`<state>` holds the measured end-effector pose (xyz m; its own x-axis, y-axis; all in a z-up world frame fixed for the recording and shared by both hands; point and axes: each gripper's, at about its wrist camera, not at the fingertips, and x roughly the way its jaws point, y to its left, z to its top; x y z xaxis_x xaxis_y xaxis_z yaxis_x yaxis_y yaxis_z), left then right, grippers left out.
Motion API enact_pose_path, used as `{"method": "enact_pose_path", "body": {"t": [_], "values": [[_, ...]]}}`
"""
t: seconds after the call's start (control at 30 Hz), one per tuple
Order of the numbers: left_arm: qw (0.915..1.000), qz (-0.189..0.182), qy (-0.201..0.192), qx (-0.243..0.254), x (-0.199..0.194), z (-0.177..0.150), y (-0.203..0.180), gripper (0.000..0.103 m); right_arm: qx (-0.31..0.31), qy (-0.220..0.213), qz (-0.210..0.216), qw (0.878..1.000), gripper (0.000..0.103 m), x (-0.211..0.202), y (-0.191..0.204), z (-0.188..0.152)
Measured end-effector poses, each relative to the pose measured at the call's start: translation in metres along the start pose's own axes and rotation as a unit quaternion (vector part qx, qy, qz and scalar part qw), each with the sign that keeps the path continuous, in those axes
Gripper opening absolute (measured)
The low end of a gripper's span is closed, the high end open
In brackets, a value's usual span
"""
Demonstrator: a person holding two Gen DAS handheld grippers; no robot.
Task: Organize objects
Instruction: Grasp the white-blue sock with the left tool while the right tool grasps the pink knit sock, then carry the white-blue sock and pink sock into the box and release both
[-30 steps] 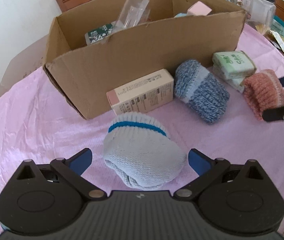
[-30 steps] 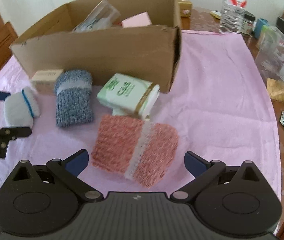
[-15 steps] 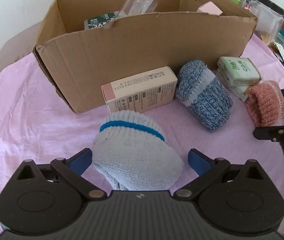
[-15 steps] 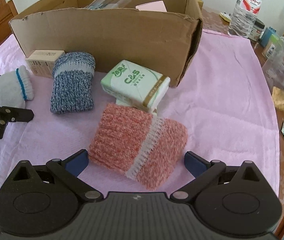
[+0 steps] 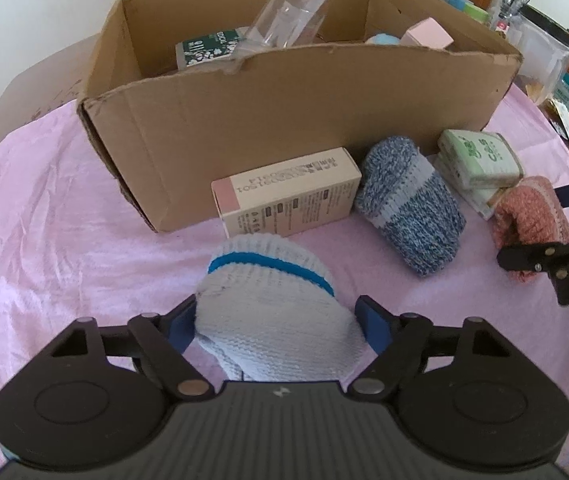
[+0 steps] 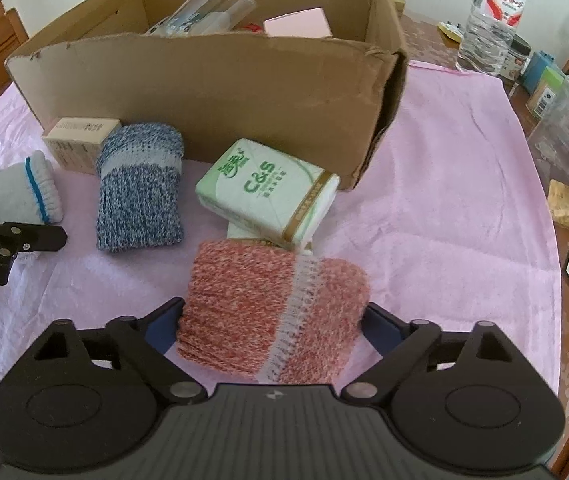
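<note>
Right wrist: three sock rolls (image 6: 139, 188), two tissue packs (image 6: 267, 191).

White sock (image 5: 272, 304) – rolled, blue band. Blue sock (image 5: 408, 212) – marled roll, lying before the box (image 5: 284, 108), beside the carton (image 5: 288, 196). Pink sock (image 6: 272, 312) – marled roll, touching the stacked tissue packs (image 6: 268, 190).

Table lying under a pink cloth (image 6: 444, 184)

Sitting on the cloth: a cardboard box (image 5: 284, 104), a carton (image 5: 288, 196), a blue-grey sock roll (image 6: 138, 196), tissue packs (image 6: 268, 192), and white (image 5: 268, 304) and pink (image 6: 268, 308) sock rolls.
</note>
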<state>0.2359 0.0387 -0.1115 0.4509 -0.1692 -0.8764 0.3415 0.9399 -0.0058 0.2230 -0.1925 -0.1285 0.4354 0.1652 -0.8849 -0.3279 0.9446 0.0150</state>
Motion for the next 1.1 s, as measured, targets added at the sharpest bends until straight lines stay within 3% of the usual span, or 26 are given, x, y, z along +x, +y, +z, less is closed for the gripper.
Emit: {"method": "enact_pose_path", "body": {"t": [0.3, 0.77, 1.1], "values": [[0.9999, -0.013, 0.006, 0.005, -0.008, -0.001, 0.003, 0.071, 0.009, 0.006, 0.017, 1.0, 0.079, -0.004, -0.009, 0.005], [0.9969, -0.059, 0.022, 0.046, -0.065, 0.022, -0.016, 0.07, -0.038, -0.011, 0.063, 0.997, 0.078, -0.052, -0.008, 0.019], [0.9945, -0.072, -0.04, 0.065, -0.105, 0.068, -0.036, 0.07, -0.081, -0.046, 0.084, 0.992, 0.078, -0.092, -0.01, 0.05]]}}
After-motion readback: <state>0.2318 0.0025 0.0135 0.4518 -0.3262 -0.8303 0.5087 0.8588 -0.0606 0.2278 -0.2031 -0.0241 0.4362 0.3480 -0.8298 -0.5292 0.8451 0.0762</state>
